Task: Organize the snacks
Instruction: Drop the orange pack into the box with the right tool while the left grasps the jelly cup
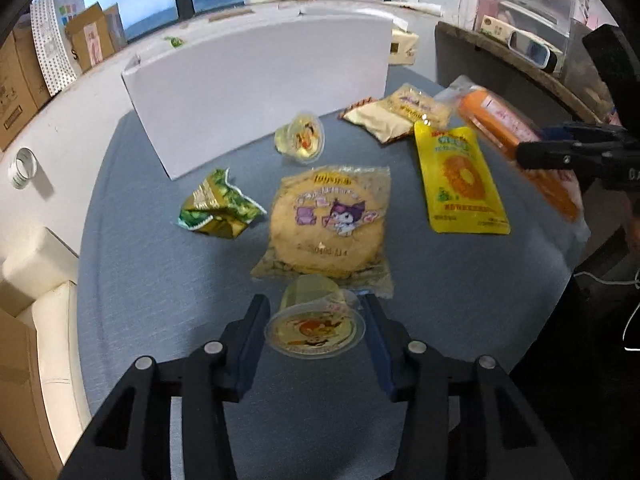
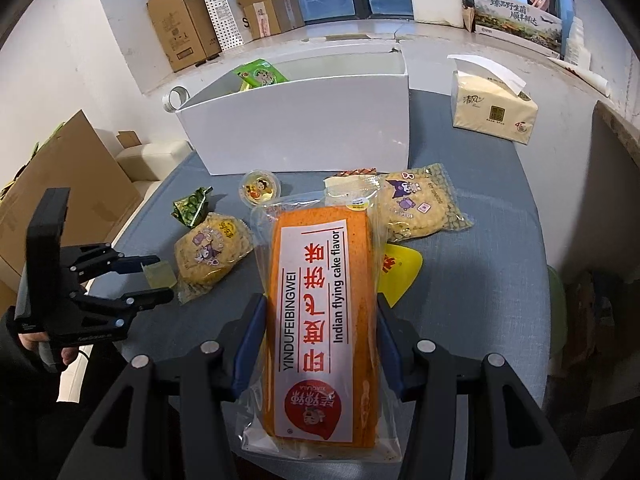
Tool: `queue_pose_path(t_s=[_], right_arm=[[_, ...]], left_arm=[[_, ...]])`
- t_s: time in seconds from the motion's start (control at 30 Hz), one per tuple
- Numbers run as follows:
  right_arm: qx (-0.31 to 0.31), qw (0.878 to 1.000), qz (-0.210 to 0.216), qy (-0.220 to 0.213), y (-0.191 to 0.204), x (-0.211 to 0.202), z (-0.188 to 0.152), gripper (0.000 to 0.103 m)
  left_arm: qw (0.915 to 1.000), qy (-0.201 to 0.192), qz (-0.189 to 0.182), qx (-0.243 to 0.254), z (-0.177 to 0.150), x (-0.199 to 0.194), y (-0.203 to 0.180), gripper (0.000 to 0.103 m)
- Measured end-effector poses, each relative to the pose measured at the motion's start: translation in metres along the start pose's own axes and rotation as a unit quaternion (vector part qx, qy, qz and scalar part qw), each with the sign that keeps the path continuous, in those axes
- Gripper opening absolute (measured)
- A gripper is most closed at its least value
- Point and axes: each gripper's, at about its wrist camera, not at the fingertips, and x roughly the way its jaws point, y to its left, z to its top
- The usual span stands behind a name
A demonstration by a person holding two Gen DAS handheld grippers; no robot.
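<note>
My left gripper [image 1: 316, 312] is shut on a small jelly cup [image 1: 315, 327], held just above the blue table; it also shows in the right wrist view [image 2: 158, 276]. My right gripper [image 2: 320, 312] is shut on a long orange cake pack [image 2: 322, 320], lifted over the snacks; the pack also shows in the left wrist view [image 1: 520, 148]. On the table lie a round rice cracker pack [image 1: 328, 224], a second jelly cup [image 1: 301, 138], a green wrapper [image 1: 218, 210], a yellow pouch [image 1: 460, 180] and a second cracker pack [image 2: 416, 206]. A white bin [image 2: 304, 120] stands behind them.
A tissue pack [image 2: 494, 106] stands right of the bin. A green snack bag [image 2: 260, 74] lies inside the bin. A tape roll [image 1: 22, 168], cardboard boxes [image 2: 184, 26] and a white sofa [image 2: 148, 158] lie beyond the table's left edge.
</note>
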Motion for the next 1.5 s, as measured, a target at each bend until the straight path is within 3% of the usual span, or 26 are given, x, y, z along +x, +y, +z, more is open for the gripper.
queue_pose_path(t_s=[0.2, 0.4, 0.6, 0.83, 1.07, 1.2, 1.3, 1.37, 1.4, 1.43, 1.5], right_arm=[[0.001, 1.000, 0.005, -0.002, 0.005, 0.001, 0.001, 0.056], [-0.002, 1.000, 0.013, -0.018, 0.010, -0.007, 0.007, 0.056], [0.008, 0.998, 0.021, -0.055, 0.011, -0.022, 0.035, 0.056], [0.011, 0.994, 0.032, -0.104, 0.017, -0.033, 0.097, 0.056], [0.054, 0.991, 0.037, -0.115, -0.010, -0.006, 0.193, 0.057], [0.066, 0.992, 0.024, -0.101, -0.026, 0.022, 0.232, 0.057], [0.073, 0.993, 0.030, -0.086, -0.032, 0.044, 0.248, 0.058], [0.066, 0.994, 0.022, -0.079, -0.032, 0.058, 0.256, 0.062], [0.068, 0.994, 0.016, -0.078, -0.033, 0.064, 0.259, 0.075], [0.072, 0.994, 0.014, -0.082, -0.035, 0.067, 0.261, 0.083], [0.091, 0.991, 0.012, -0.094, -0.044, 0.071, 0.263, 0.103]], left_arm=[[0.9996, -0.020, -0.011, -0.015, 0.006, -0.014, 0.007, 0.052], [0.9970, -0.072, -0.017, -0.026, 0.031, -0.048, 0.017, 0.052], [0.9911, -0.128, -0.016, -0.033, 0.083, -0.083, 0.033, 0.052], [0.9838, -0.174, -0.008, -0.042, 0.169, -0.095, 0.056, 0.052], [0.9831, -0.164, 0.017, -0.079, 0.248, -0.052, 0.090, 0.052], [0.9858, -0.141, 0.024, -0.089, 0.269, -0.016, 0.100, 0.052], [0.9884, -0.123, 0.005, -0.089, 0.270, 0.009, 0.104, 0.052], [0.9899, -0.109, 0.006, -0.091, 0.269, 0.023, 0.105, 0.061], [0.9904, -0.103, 0.007, -0.092, 0.266, 0.026, 0.106, 0.086], [0.9902, -0.102, 0.005, -0.095, 0.263, 0.029, 0.107, 0.102], [0.9895, -0.104, -0.014, -0.100, 0.258, 0.029, 0.110, 0.103]])
